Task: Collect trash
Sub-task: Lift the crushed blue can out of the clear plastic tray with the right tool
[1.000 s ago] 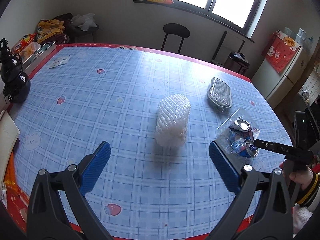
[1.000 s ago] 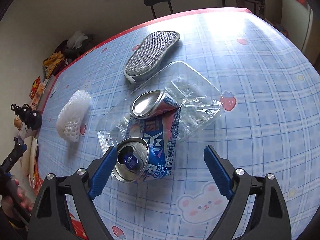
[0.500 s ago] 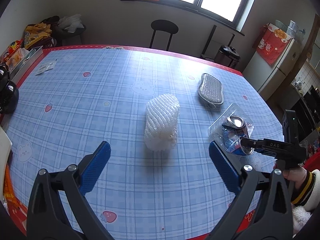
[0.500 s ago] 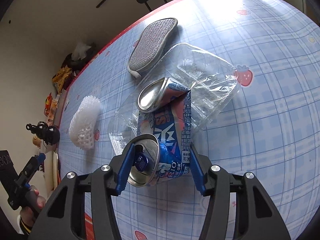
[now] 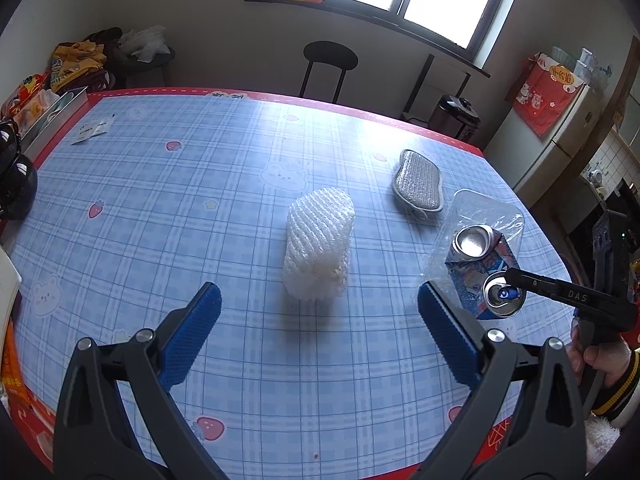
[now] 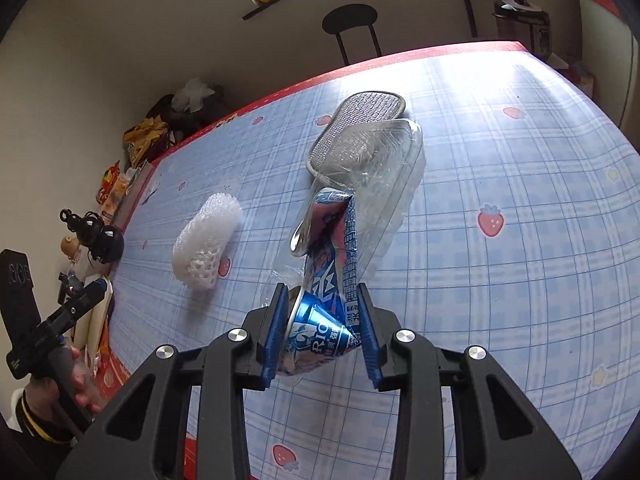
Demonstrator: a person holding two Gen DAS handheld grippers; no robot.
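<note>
**Right gripper clamps the crushed can**

Our right gripper (image 6: 322,330) is closing its blue pads on the near end of a crushed blue drink can (image 6: 328,280); both pads press against the can's sides. The can's far end lies inside a clear plastic tray (image 6: 384,168), which tilts up over the blue checked tablecloth (image 6: 520,280). Just behind the tray lies a grey mesh scouring pad (image 6: 360,112). Our left gripper (image 5: 318,332) hangs wide open over the table with nothing between its pads. A white foam fruit net (image 5: 320,248) lies on the cloth ahead of it, apart from the can.
</note>
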